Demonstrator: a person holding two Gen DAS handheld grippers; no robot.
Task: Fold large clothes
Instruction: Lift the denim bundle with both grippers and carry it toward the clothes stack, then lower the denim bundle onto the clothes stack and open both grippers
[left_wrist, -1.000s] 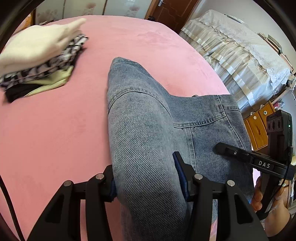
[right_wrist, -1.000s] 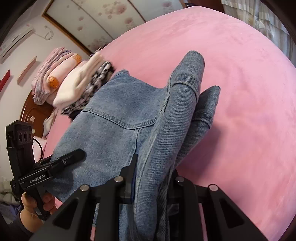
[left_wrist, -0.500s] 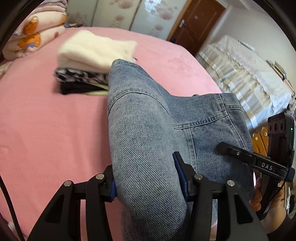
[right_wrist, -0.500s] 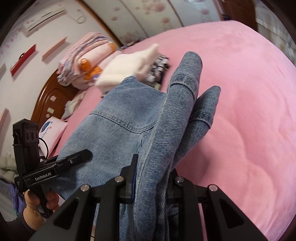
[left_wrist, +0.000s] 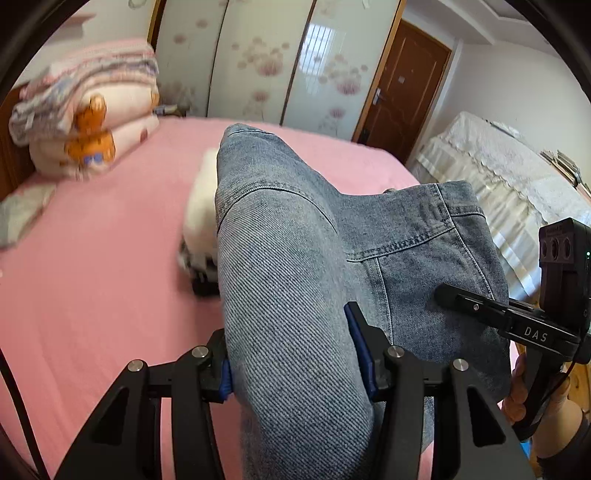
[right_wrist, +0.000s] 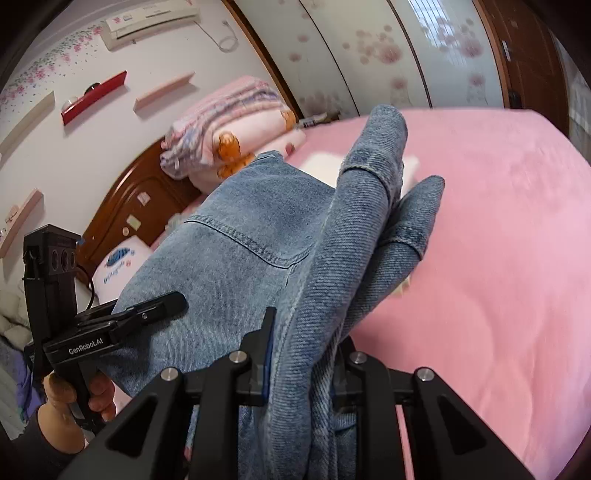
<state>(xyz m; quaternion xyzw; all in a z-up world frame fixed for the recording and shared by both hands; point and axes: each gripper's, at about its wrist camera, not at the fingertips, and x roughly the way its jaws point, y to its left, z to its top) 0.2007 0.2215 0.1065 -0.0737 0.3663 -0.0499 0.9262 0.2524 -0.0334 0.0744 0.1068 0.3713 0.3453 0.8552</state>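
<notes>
A: The left gripper (left_wrist: 293, 350) is clamped on a thick folded bundle of the jeans (left_wrist: 288, 258), blue pads pressed into the denim on both sides. The cloth rides up and away from it toward twelve o'clock, held clear above the pink bed (left_wrist: 92, 277).

B: And at three o'clock from it?

A: The right gripper (right_wrist: 306, 354), pinching a thinner fold of the same jeans, jaws nearly together on the layered edge. The garment spans between the two tools, off the bedding.

B: What worries you?

A: The left bite is fat. Several layers of stiff denim could creep out of the pads if the hands swing quickly, and then the fold opens. On the right, two loose flaps stick up at about one o'clock in the right wrist view; I judge they could flop sideways on landing and leave a crooked edge.

B: Anything on the bed in the way?

A: A stack of folded clothes (left_wrist: 201, 221), blurred, sits just left of the denim at about ten o'clock in the left wrist view. Setting down carelessly could knock it over or land the jeans half on it.
</notes>
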